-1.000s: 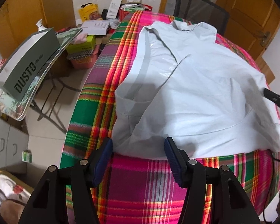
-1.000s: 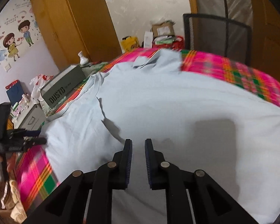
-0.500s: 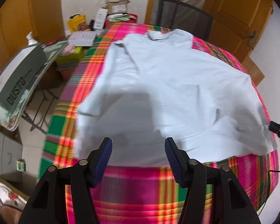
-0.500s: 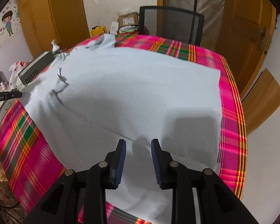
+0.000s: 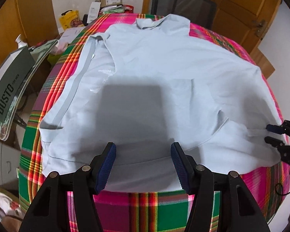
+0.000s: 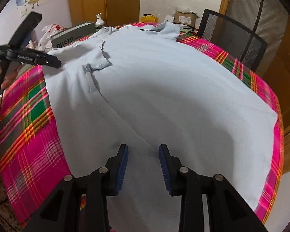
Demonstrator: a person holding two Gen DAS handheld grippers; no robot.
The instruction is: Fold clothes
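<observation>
The left gripper (image 5: 143,160) is held wide apart and the right gripper (image 6: 143,163) moderately apart, nothing gripped, over the pale blue shirt (image 5: 164,81) spread on the plaid tablecloth (image 5: 145,203). "DUSTO" is read on the grey box (image 5: 7,89).

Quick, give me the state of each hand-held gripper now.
Left hand-held gripper: open, holding nothing, over the shirt hem.
Right hand-held gripper: open, holding nothing.
</observation>
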